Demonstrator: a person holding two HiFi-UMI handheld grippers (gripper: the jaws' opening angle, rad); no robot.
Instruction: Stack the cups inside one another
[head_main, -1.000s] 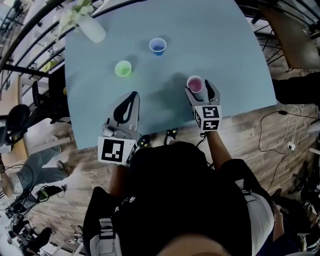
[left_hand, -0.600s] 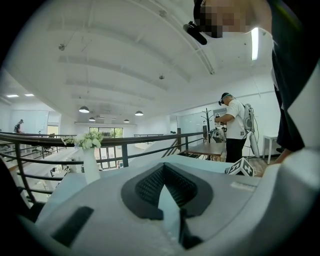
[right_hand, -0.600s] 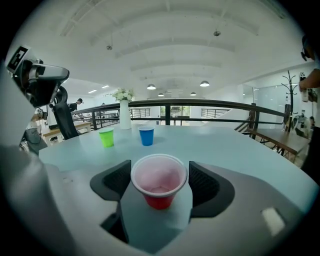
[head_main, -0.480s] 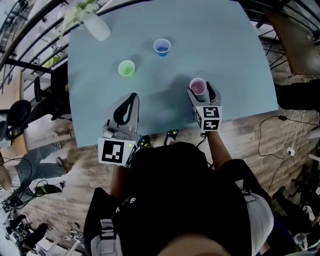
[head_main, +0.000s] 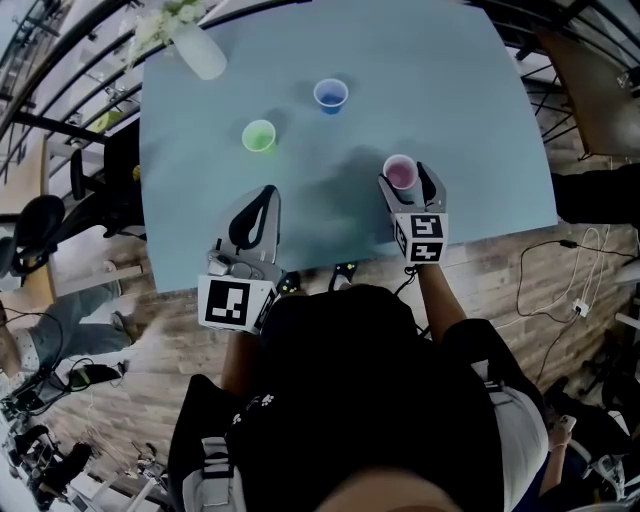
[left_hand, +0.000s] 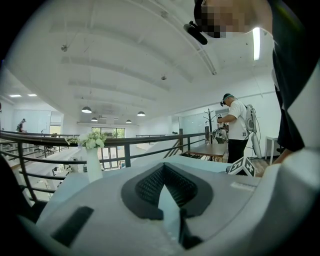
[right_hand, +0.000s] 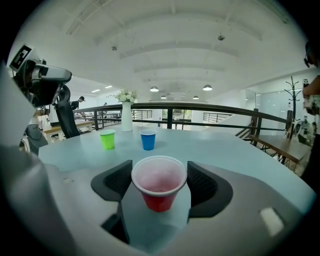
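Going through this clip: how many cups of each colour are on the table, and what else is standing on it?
red cup: 1
green cup: 1
blue cup: 1
vase of flowers: 1
Total: 4 things, 3 of them cups

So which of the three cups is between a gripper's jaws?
The red cup, standing between the jaws of the right gripper. The green cup and blue cup stand farther out on the table, untouched.
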